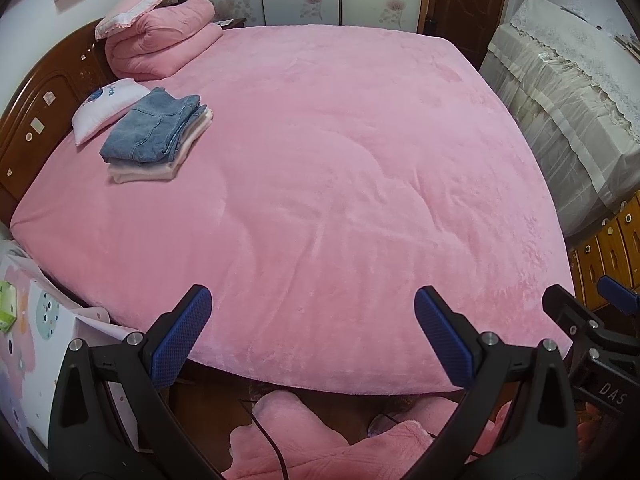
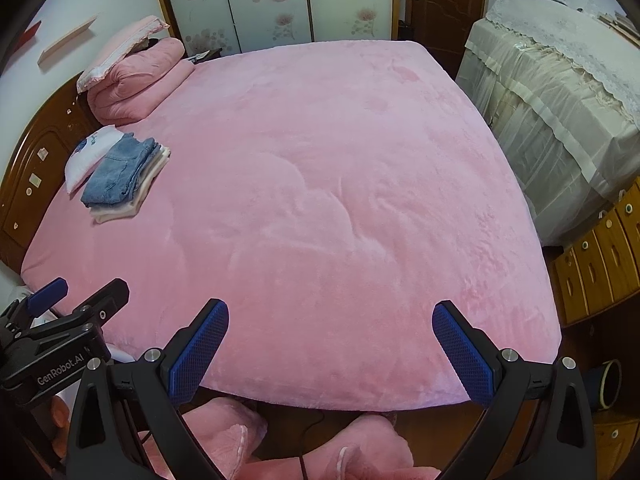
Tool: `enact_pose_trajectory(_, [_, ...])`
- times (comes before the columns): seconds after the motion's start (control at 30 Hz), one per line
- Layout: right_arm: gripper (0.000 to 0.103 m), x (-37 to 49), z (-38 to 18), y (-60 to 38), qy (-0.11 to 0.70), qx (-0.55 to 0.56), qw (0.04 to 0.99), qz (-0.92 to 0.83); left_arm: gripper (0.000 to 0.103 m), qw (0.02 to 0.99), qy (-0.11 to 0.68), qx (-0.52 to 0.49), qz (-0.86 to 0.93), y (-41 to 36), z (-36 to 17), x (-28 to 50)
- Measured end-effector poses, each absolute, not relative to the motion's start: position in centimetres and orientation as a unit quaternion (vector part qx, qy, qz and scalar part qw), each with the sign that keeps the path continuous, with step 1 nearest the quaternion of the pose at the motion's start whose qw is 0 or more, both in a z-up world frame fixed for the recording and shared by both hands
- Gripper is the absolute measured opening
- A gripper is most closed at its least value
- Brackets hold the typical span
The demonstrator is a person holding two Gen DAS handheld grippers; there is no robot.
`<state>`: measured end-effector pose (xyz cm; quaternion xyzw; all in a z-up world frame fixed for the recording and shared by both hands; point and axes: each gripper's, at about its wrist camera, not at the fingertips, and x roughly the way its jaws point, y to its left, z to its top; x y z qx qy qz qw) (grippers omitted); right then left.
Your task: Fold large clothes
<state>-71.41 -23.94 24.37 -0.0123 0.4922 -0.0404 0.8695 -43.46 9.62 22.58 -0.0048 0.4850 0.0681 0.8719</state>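
two grippers (image 1: 312, 336); two pillows (image 1: 108, 106); one jeans (image 1: 154, 128)

The words "GenRobot.AI" stand in white on the black side of the left gripper (image 2: 76, 308), seen at the near left, and the letters "DAS" stand in white on the black body of the right gripper (image 1: 592, 300), at the near right.

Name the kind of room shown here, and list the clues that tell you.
A home bedroom: a large bed under a pink plush cover, its wooden headboard, and a wardrobe with flowered doors.
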Motion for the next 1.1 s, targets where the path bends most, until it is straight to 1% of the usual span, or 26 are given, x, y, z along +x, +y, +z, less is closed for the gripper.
enact_pose_trajectory(1.1, [0.103, -70.3, 24.0, -24.0, 0.509, -0.033, 0.859, -0.026, 0.101, 0.866, 0.495, -0.009, 0.067, 9.8, 22.4, -43.4])
